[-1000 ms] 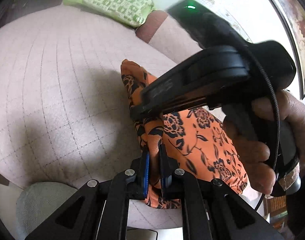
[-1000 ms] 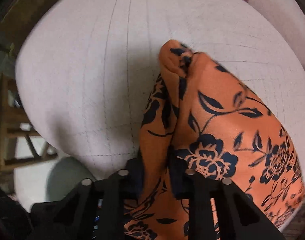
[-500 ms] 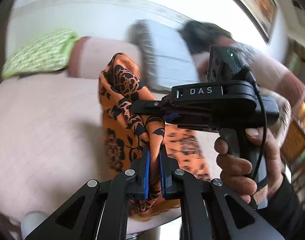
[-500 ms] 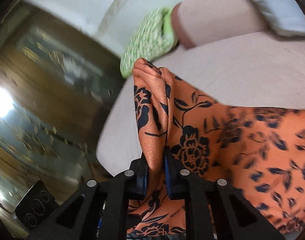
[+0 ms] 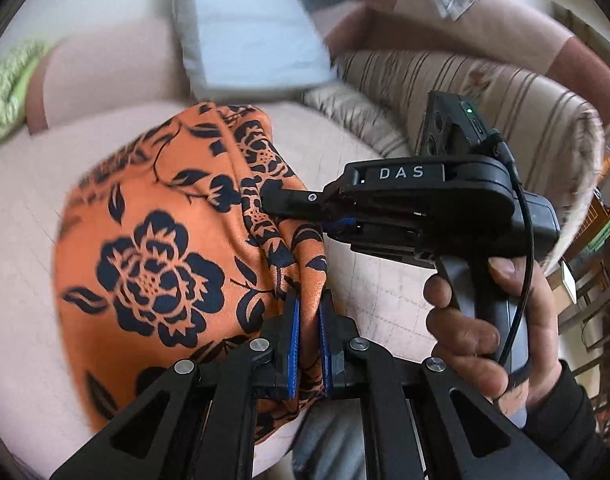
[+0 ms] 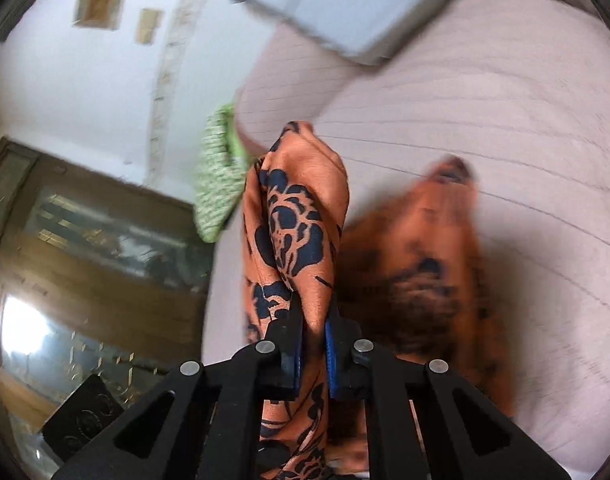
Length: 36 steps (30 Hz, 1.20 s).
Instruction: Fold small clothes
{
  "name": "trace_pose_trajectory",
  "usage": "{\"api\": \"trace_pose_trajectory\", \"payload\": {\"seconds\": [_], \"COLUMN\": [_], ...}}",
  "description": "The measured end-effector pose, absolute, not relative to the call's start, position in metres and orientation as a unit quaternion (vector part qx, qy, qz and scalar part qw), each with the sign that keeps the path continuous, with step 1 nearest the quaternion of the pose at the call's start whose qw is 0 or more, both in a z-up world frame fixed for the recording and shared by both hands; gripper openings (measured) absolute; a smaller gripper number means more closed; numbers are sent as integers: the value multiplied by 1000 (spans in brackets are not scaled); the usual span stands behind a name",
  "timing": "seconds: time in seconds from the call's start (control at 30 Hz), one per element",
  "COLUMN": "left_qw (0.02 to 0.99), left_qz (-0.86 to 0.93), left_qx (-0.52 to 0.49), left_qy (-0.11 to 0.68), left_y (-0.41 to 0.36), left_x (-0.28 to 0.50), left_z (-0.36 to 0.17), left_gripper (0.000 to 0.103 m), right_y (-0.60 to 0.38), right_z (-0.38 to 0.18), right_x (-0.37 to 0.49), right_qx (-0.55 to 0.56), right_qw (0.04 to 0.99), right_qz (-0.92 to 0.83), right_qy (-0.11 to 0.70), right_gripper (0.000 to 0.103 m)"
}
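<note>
An orange garment [image 5: 153,248] with a black flower print hangs lifted over the pink bed [image 5: 21,216]. My left gripper [image 5: 308,312] is shut on a bunched edge of it. My right gripper [image 5: 265,200] comes in from the right in the left wrist view and is shut on another bunched part of the same garment, a little higher. In the right wrist view the right gripper [image 6: 314,320] pinches a fold of the garment [image 6: 297,224]; the rest of the cloth hangs blurred to the right.
A green patterned pillow [image 5: 5,96] lies at the far left of the bed. A pale blue cushion [image 5: 249,28] and a striped blanket [image 5: 465,92] lie at the head. A wooden cabinet [image 6: 85,260] stands left in the right wrist view.
Both grippers have lifted the garment off the bed and swung it up and round; the cloth now hangs spread to the left of my left gripper. Both stay shut on it.
</note>
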<state>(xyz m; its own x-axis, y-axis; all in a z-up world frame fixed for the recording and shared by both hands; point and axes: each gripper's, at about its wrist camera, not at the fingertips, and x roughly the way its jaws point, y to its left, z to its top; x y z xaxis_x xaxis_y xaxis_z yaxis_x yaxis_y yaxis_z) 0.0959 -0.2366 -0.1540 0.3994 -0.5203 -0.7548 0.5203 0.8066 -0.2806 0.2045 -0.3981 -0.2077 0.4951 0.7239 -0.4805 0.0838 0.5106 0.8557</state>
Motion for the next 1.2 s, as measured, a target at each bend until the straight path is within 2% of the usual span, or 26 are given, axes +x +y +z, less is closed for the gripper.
{"api": "trace_pose_trajectory", "payload": {"seconds": [0.2,0.23,0.33,0.4,0.47,0.57,0.7,0.77,0.8,0.83,0.87,1.07,1.2], "left_qw": [811,803,795,808,823,837,839,832,830,828,826,821,812], "left_qz": [-312,-318,-346,-349,-345,-311,-257,-253,-251,-246,-243,-259,-260], "left_qx": [-13,-23,-41,-38,-33,-34,-50,-63,-66,-65,-65,-58,-47], "left_qy": [495,504,496,473,451,450,477,489,494,500,504,506,521], "left_y": [-247,-244,-227,-209,-188,-159,-141,-137,-136,-138,-139,-150,-157], "left_x": [128,130,128,116,109,105,112,117,118,120,119,110,120], "left_z": [-189,-189,-170,-152,-140,-136,-152,-161,-165,-169,-171,-162,-177], "left_gripper": [12,12,16,29,31,33,33,33,33,33,33,33,33], "right_y": [-407,-406,-413,-415,-417,-404,-382,-375,-372,-370,-370,-383,-389], "right_z": [-257,-261,-244,-223,-195,-179,-204,-220,-227,-229,-227,-187,-225], "right_x": [202,201,185,175,160,156,173,178,179,178,175,128,139], "right_qx": [459,461,447,432,431,415,381,358,349,344,340,337,335], "right_qw": [728,726,744,766,784,793,787,785,785,786,787,816,798], "right_qz": [180,175,154,146,161,180,164,138,125,117,113,88,49], "right_qy": [477,479,472,453,415,409,457,487,497,501,501,461,499], "right_gripper": [9,14,18,32,43,47,47,45,39,19,6,4,5]}}
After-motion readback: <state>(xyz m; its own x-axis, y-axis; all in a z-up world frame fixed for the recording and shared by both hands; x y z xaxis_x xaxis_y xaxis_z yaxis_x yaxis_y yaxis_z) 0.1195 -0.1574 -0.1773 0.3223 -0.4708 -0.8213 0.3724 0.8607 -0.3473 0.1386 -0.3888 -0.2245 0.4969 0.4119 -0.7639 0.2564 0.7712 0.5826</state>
